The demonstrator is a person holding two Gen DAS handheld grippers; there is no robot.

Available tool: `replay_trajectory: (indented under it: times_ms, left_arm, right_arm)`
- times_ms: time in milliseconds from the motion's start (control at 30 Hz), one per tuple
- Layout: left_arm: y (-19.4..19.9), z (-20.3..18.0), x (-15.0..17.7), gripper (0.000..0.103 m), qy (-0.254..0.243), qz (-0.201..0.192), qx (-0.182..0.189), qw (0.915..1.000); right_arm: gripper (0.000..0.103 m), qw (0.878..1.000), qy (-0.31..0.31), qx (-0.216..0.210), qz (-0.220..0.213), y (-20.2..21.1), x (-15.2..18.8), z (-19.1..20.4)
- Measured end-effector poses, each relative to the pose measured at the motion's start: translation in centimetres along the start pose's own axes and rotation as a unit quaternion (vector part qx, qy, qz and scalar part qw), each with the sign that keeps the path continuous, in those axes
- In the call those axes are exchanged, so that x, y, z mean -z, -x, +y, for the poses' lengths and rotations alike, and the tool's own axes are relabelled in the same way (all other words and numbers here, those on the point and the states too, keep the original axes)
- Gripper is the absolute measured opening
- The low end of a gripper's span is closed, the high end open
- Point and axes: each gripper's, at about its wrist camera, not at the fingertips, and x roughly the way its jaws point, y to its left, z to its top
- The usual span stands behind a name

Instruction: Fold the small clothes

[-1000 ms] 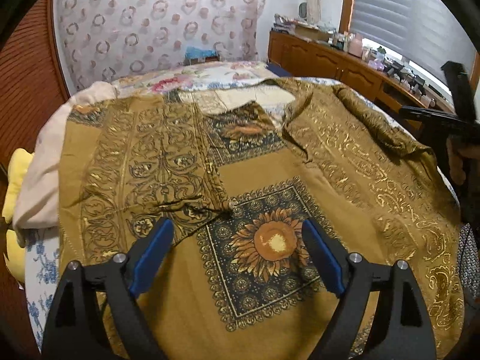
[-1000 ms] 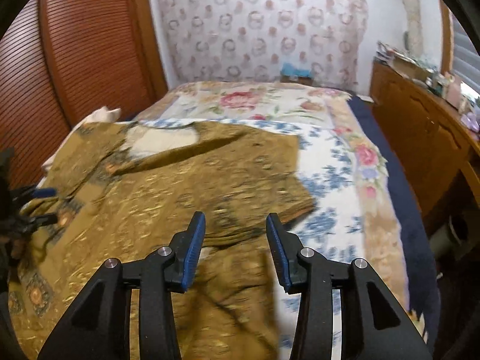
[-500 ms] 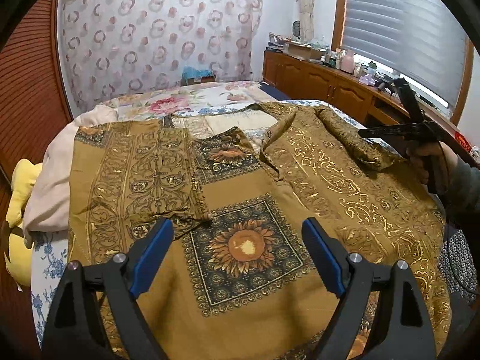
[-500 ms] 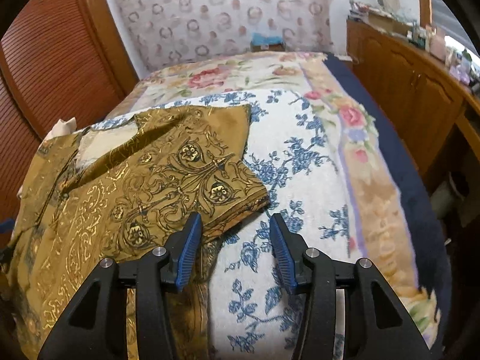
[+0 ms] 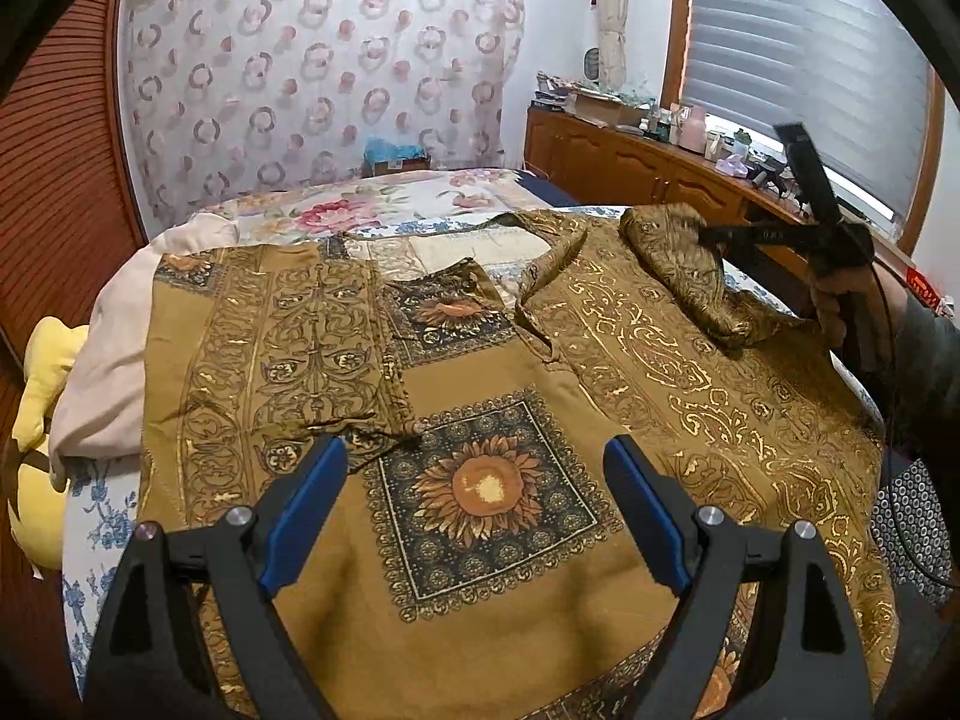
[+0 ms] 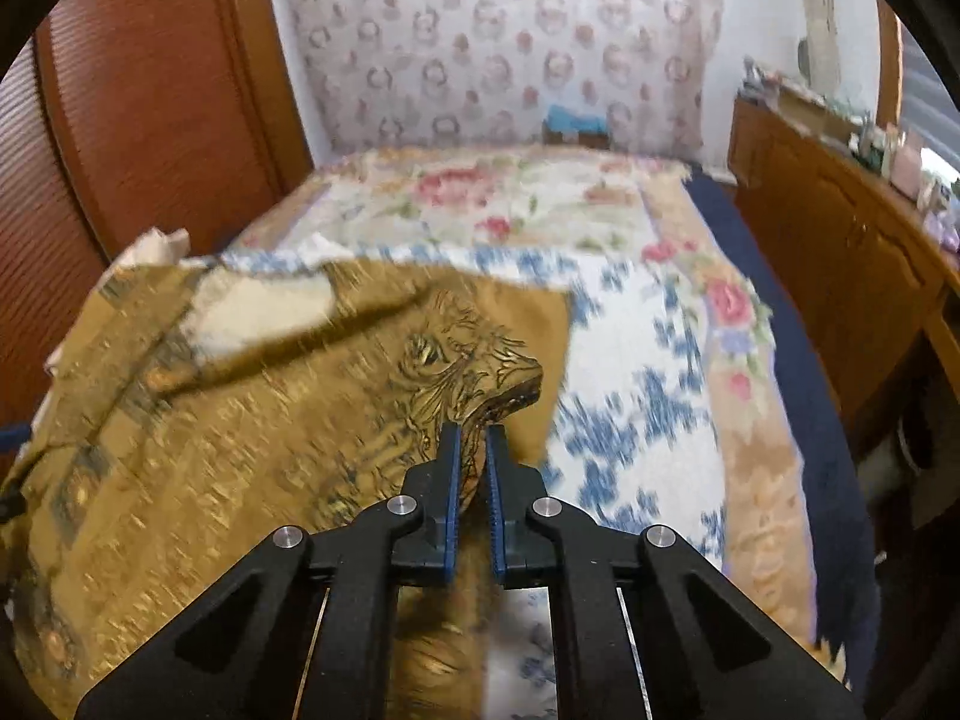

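Whereas a second ago it stood half spread, right gripper (image 6: 473, 441) now pinches shirt (image 5: 540, 420) sleeve (image 6: 474, 372) near bed's (image 6: 636, 324) right edge; left gripper (image 5: 474, 474) unchanged, spread wide, empty.

Ahead of the left gripper we see a floral bedspread (image 5: 384, 204) running toward a circle-patterned curtain (image 5: 312, 78). Off to its left lie a pale pink cloth (image 5: 114, 354) and something yellow (image 5: 42, 372). To the right of both grippers stands a wooden cabinet (image 6: 840, 252), cluttered on top, under window blinds (image 5: 798, 42).
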Motion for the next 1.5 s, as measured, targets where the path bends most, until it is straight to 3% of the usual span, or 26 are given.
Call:
replay_trajectory:
  times_ms: [367,400,467,533,733,1033,1233,1400,1500]
  left_arm:
    - [0.8,1.2,-0.3,0.087,0.012,-0.011,-0.009,0.9998]
    - [0.8,1.3,-0.3,0.087,0.012,-0.012,-0.01,0.9998]
    - [0.9,1.7,-0.4,0.087,0.013,-0.013,-0.012,0.9998]
    - [0.9,2.3,-0.6,0.087,0.015,-0.015,-0.016,0.9996]
    - [1.0,4.5,-1.6,0.087,0.02,-0.027,-0.034,0.9989]
    - [0.5,9.9,-3.5,0.083,0.044,-0.037,-0.057,0.9967]
    - [-0.5,13.3,-4.6,0.082,0.052,-0.026,-0.099,0.9934]
    - [-2.1,15.8,-5.6,0.082,0.065,-0.015,-0.111,0.9916]
    - [-3.3,17.1,-6.1,0.074,0.075,-0.005,-0.112,0.9909]
  right_arm:
    - [0.006,0.997,0.032,-0.063,-0.029,0.2,-3.2,5.7]
    - [0.009,0.997,0.026,-0.066,-0.036,0.4,-3.4,6.0]
    - [0.036,0.996,0.009,-0.079,-0.045,0.8,-3.6,6.0]
    - [0.042,0.996,0.007,-0.075,-0.055,1.2,-3.8,5.9]
    - [0.043,0.999,0.026,0.002,-0.029,0.6,-3.1,4.2]
    - [0.043,0.997,0.037,0.029,0.066,-4.0,1.0,0.9]
    - [0.043,0.997,0.038,0.032,0.062,-4.3,1.8,0.7]
    - [0.044,0.998,0.034,0.032,0.05,-4.0,2.1,0.7]
    - [0.044,0.998,0.033,0.031,0.05,-4.0,2.1,0.6]
